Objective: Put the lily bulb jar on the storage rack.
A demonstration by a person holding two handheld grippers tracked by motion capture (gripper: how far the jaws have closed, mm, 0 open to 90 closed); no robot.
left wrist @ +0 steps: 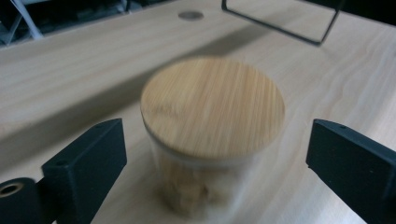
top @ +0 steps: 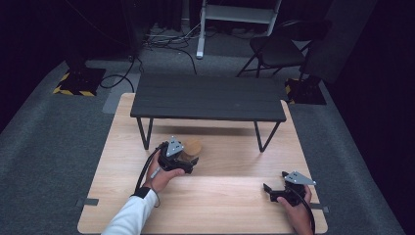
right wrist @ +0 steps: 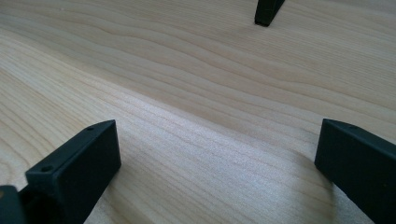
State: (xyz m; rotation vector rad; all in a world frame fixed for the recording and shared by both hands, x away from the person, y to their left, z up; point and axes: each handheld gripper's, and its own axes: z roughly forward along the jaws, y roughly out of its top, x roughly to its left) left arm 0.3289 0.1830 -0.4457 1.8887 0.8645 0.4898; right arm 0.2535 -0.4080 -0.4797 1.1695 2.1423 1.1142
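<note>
Between the wide-spread jaws of the left claw [left wrist: 210, 154], a glass jar [left wrist: 205, 186] is standing upright on the desk [left wrist: 70, 70], wooden lid [left wrist: 212, 105] seated on top; neither jaw is touching it. Pale chunks are showing through the glass, too blurred to identify. Well apart, the right claw [right wrist: 215, 154] is resting wide open, holding nothing, over bare desk.

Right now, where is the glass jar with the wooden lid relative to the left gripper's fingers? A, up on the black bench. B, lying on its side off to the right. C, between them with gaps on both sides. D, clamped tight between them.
C: in the left gripper view the jar stands upright between the left gripper fingers, table showing on both sides.
</note>
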